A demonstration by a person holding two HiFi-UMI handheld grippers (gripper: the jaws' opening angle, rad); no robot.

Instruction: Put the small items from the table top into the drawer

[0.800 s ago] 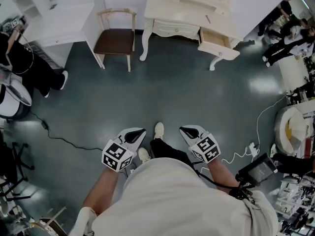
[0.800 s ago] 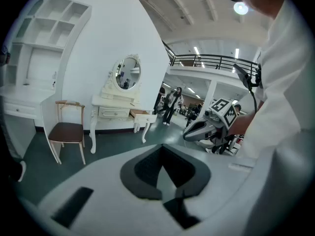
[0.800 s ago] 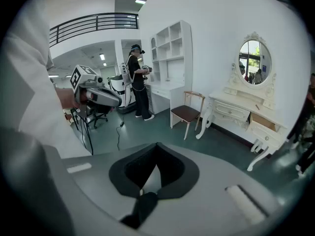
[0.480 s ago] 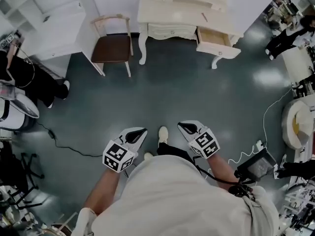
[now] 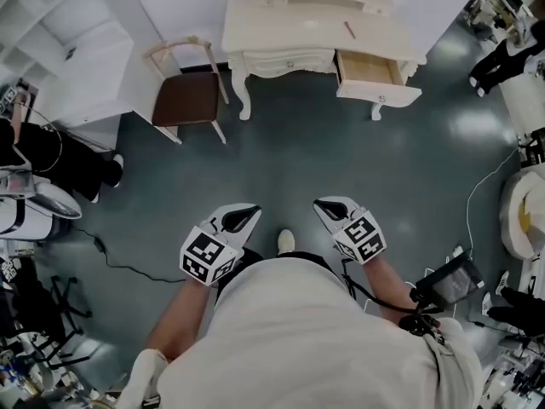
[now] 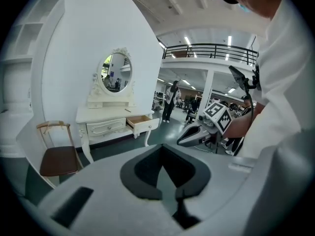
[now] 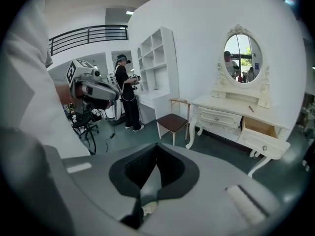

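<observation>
A cream dressing table [image 5: 298,25] stands across the grey floor, far ahead of both grippers. Its right-hand drawer [image 5: 372,73] is pulled out and looks empty. A thin reddish stick-like item [image 5: 349,30] lies on the table top above the drawer; it also shows in the right gripper view as the small item [image 7: 251,109]. My left gripper [image 5: 249,213] and right gripper [image 5: 322,205] are held low in front of the person's body, both shut with nothing in them. The left gripper view shows the table [image 6: 106,119] and the open drawer [image 6: 142,124] in the distance.
A wooden chair [image 5: 189,96] with a brown seat stands left of the table, next to a white shelf unit [image 5: 77,49]. A black cable [image 5: 128,267] runs over the floor at the left. A person in black [image 5: 43,143] stands at the left; equipment [image 5: 451,279] crowds the right.
The dressing table and chair have shifted left and slightly down in the head view as the person walks toward them. Both grippers stay shut in front of the body.
</observation>
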